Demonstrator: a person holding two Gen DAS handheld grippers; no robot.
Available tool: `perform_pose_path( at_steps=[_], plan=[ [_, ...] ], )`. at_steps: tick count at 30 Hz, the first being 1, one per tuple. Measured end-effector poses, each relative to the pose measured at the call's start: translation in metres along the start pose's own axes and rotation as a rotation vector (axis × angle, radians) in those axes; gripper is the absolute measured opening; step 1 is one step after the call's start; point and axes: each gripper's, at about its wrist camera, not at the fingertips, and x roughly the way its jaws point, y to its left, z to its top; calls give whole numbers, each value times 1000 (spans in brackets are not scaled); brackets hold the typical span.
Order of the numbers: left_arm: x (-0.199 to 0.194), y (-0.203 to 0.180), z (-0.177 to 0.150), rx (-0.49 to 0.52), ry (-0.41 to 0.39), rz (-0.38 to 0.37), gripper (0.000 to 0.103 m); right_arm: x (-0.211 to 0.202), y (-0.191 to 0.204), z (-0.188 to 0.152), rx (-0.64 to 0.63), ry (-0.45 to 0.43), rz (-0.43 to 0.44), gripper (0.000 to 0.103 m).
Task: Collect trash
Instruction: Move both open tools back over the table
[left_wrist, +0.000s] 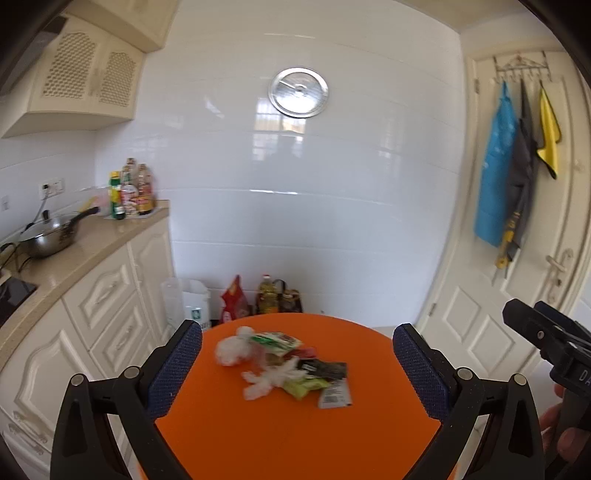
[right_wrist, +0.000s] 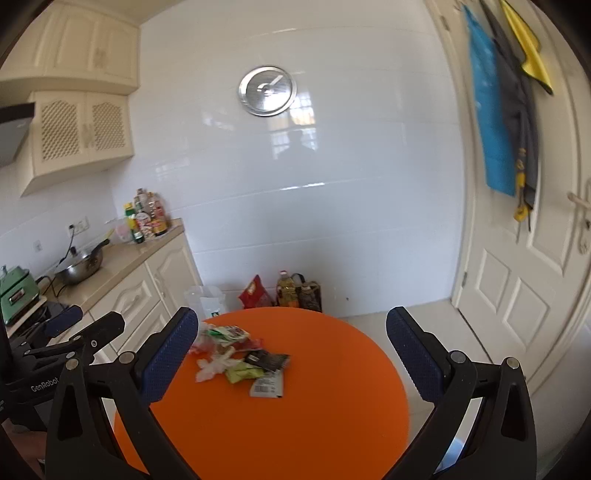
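I see the trash pile (left_wrist: 284, 363) dead ahead between my left gripper (left_wrist: 297, 373) jaws, both grippers' jaws wide apart and empty, right gripper (right_wrist: 291, 363) slightly right of it.

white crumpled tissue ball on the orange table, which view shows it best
Left wrist view: the white crumpled tissue ball lies unobstructed on the orange table. In the right wrist view, the right gripper's left finger hides it.
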Motion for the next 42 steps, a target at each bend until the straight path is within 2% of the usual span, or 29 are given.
perform_pose_path(
  at_steps=[6, 13, 24, 28, 30, 34, 37, 42],
  plan=[
    [-25, 21, -20, -48, -20, 94, 102, 13, 47, 3, -87, -9, 41, 103],
    [-8, 26, -44, -76, 72, 132, 102, 55, 57, -18, -114, 87, 25, 103],
    [95, 1, -37, -32, 258, 106, 102, 149, 30, -80, -118, 353, -43, 103],
    [150, -2, -15, -15, 317, 96, 102, 187, 24, -108, -107, 450, -51, 102],
    [180, -7, -10, -5, 343, 97, 102, 204, 22, -120, -97, 485, -48, 100],
    [223, -12, -8, 8, 385, 95, 102, 238, 22, -139, -97, 553, -48, 89],
    [258, -13, -12, 22, 418, 98, 102, 259, 21, -151, -99, 597, -43, 85],
    [307, -12, -18, 51, 464, 94, 102, 280, 24, -163, -106, 632, -3, 78]
  ],
)
